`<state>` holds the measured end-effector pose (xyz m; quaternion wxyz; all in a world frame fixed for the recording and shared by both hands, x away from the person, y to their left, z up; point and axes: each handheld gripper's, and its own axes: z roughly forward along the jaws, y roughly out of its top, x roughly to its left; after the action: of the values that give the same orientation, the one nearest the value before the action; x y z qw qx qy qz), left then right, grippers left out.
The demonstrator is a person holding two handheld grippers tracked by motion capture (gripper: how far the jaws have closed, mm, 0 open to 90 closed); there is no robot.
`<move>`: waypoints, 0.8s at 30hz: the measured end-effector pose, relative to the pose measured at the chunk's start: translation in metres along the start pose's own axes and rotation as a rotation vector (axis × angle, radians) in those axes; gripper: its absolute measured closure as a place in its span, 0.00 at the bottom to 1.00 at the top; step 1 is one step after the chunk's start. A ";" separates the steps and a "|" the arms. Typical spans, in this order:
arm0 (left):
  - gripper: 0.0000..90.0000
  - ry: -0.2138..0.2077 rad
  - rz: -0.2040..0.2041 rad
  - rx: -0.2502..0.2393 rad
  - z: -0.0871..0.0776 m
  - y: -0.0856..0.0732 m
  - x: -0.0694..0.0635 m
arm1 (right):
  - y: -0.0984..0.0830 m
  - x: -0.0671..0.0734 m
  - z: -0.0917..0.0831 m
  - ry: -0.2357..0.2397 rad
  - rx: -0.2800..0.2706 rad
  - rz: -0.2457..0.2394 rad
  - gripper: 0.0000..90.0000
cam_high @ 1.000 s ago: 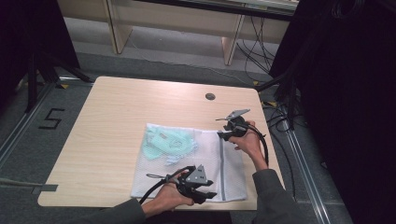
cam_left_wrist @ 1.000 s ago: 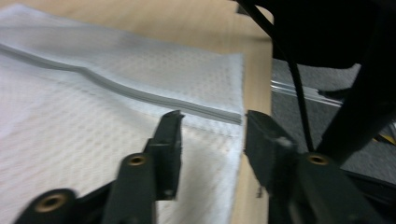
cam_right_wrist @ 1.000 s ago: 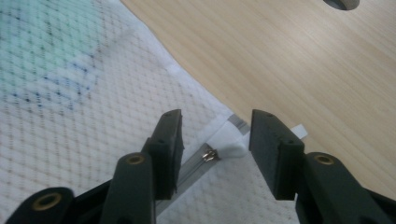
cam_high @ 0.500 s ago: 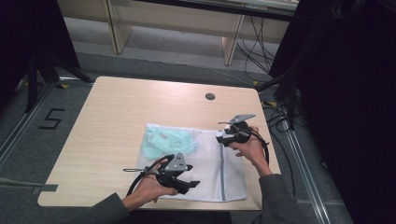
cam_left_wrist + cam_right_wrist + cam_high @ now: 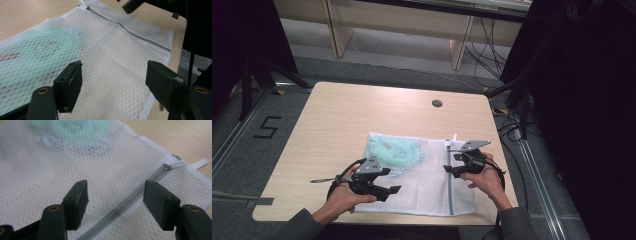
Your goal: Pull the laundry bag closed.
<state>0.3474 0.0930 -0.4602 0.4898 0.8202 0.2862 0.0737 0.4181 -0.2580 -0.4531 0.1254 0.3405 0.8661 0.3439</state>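
Note:
A white mesh laundry bag [image 5: 432,180] lies flat on the wooden table [image 5: 362,115], with a mint-green garment [image 5: 394,152] inside its far left part. Its grey zipper [image 5: 130,201] runs along the right side and ends at a white pull [image 5: 176,165]. My left gripper [image 5: 387,189] hovers open over the bag's near left area, the mesh [image 5: 112,65] and the green garment [image 5: 32,57] below its jaws. My right gripper [image 5: 451,167] stands open just above the zipper [image 5: 450,185], jaws either side of it in the right gripper view.
A round dark cable hole [image 5: 437,103] sits near the table's far edge. Cables [image 5: 507,130] trail on the floor to the right of the table. A "5" mark [image 5: 267,127] is on the floor at the left.
My left gripper moved left, off the bag's near middle to its near left part. My right gripper moved nearer, from the bag's far right edge to over the zipper.

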 end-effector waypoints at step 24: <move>0.23 0.062 -0.062 0.002 -0.039 -0.020 0.006 | -0.046 0.032 -0.033 -0.008 0.004 0.001 0.35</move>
<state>0.3288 0.1338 -0.4583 0.4817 0.8089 0.3266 0.0837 0.3564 -0.2781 -0.4595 0.1282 0.3424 0.8661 0.3410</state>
